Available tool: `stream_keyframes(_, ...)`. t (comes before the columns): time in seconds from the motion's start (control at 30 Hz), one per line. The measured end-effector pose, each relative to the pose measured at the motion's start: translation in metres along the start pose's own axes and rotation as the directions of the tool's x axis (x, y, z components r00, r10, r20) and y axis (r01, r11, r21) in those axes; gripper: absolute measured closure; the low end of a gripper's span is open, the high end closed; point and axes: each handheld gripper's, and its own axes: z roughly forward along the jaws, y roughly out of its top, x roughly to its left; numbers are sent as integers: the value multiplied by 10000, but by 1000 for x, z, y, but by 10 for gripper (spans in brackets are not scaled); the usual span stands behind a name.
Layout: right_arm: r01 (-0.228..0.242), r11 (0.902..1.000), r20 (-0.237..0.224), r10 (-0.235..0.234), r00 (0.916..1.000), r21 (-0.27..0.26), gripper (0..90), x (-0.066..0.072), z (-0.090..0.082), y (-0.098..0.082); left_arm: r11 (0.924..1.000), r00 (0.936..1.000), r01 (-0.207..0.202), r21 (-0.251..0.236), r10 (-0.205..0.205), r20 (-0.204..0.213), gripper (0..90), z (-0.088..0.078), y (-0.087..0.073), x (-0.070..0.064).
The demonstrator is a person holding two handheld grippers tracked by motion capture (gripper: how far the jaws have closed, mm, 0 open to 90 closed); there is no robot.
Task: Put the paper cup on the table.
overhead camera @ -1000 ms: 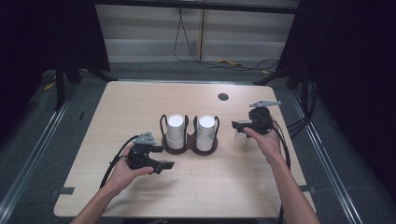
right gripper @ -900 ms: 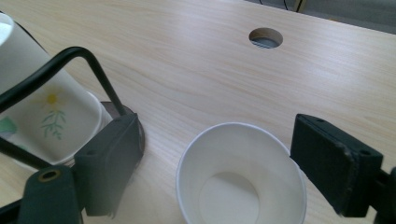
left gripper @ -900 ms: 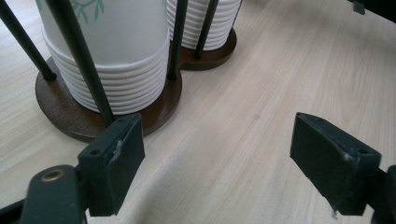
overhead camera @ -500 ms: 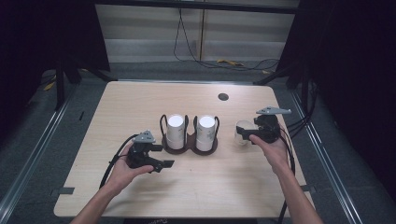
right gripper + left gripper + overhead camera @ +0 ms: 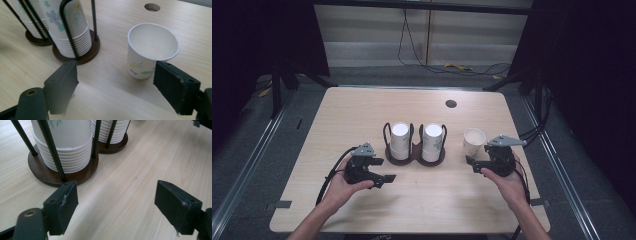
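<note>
White paper cup (image 5: 474,142) with floral print, upright, mouth up. Right gripper (image 5: 473,163) just beside it, jaws apart, just been closing, nothing clamped.

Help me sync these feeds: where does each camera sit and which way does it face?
High view: above the person's side, facing forward and down on the table; forearms, hands, both tools.
Left gripper view: on the left tool, facing the cup rack; own jaws.
Right gripper view: on the right tool, facing the paper cup; own jaws.
All share the rack.
</note>
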Motion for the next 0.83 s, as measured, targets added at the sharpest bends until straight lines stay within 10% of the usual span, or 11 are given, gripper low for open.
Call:
stream_keyframes(0.6,-77,9994,-820,105,9966,343,195,36,13,-50,9986,9978,517,102,-513,-425,224,-5,-31,-4)
stream_keyframes(0.83,-313,9976,-558,348,9978,622,203,27,23,-62,9995,9959,321,1,-320,-848,213,-8,-36,-3)
